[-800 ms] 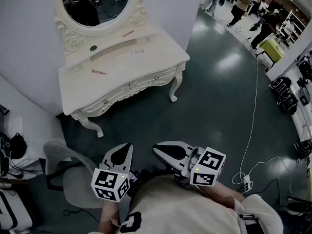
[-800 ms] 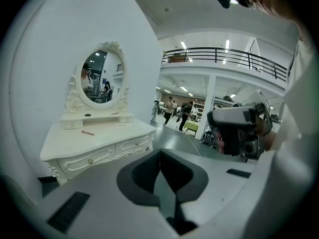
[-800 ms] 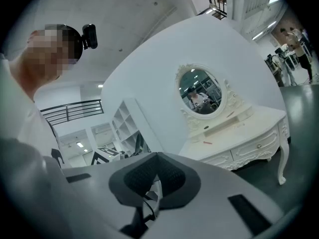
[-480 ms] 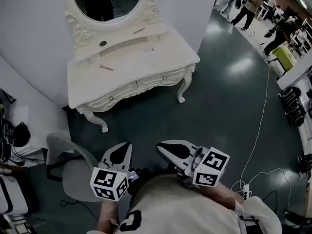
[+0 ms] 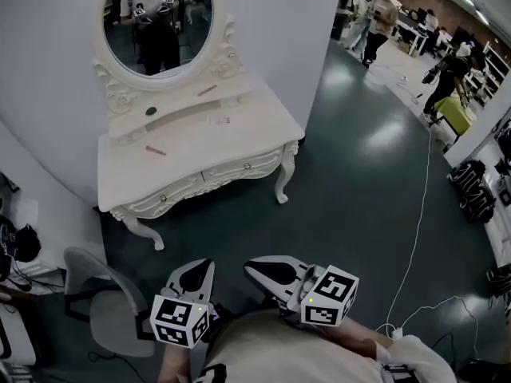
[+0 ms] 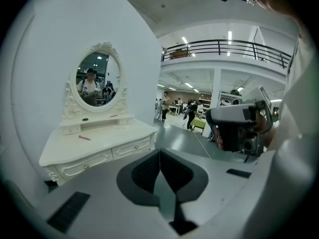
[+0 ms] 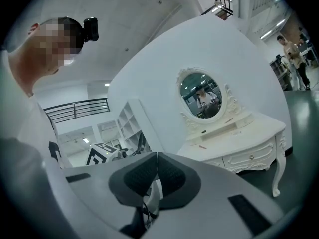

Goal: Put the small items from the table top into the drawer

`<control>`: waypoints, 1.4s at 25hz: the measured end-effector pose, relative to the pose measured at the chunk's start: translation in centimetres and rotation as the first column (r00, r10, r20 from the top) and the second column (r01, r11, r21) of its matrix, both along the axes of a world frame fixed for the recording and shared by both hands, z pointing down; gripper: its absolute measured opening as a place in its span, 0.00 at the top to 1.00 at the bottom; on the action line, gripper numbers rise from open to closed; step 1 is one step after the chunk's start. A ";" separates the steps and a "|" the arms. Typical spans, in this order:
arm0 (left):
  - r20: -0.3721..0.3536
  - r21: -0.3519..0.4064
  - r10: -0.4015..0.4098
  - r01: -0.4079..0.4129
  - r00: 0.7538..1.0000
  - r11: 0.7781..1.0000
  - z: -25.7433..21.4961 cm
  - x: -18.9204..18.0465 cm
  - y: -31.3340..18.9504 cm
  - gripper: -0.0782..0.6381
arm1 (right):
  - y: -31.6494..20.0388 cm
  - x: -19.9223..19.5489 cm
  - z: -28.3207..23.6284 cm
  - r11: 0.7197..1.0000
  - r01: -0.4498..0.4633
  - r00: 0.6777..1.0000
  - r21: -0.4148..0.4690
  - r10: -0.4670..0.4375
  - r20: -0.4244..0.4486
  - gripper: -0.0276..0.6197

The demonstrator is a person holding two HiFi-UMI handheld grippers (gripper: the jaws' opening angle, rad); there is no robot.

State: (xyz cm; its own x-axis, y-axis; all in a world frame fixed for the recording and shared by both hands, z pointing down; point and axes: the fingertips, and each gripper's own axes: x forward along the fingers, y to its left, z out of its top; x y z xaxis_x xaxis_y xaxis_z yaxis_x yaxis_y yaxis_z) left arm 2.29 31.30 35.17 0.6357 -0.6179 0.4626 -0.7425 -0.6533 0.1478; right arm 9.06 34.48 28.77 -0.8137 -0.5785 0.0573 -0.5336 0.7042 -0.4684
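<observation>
A white dressing table stands against the wall, well ahead of me, with both drawers closed. A pink stick and a small pale packet lie on its top. A dark round item and another pink stick rest on the raised shelf. My left gripper and right gripper hang close to my body, far from the table, both shut and holding nothing. The left gripper view shows the table past the shut left gripper. The right gripper view shows the table beyond the shut right gripper.
An oval mirror tops the table and reflects me. A grey chair stands at lower left. A white cable runs over the dark floor to a power strip. People walk at the far right, near black bags.
The head view has swung, so the table sits slightly lower and further left and the mirror shows more of my reflection. Both grippers stay shut near my body.
</observation>
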 end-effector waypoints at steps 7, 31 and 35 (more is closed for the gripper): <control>0.032 0.005 0.002 -0.002 1.000 1.000 0.0 4.4 -0.4 0.81 | -0.4 4.6 1.3 0.999 -0.010 1.000 -0.043 0.010 -0.014 0.91; -0.032 -0.012 0.071 -0.072 0.997 0.997 0.3 3.3 -12.3 0.81 | -11.9 5.0 3.9 0.976 -0.167 0.982 -0.138 0.152 -0.112 0.91; -0.053 -0.005 0.078 -0.078 0.996 0.997 0.2 1.0 -15.0 0.81 | -14.8 3.9 4.2 0.965 -0.223 0.970 -0.141 0.206 -0.127 0.91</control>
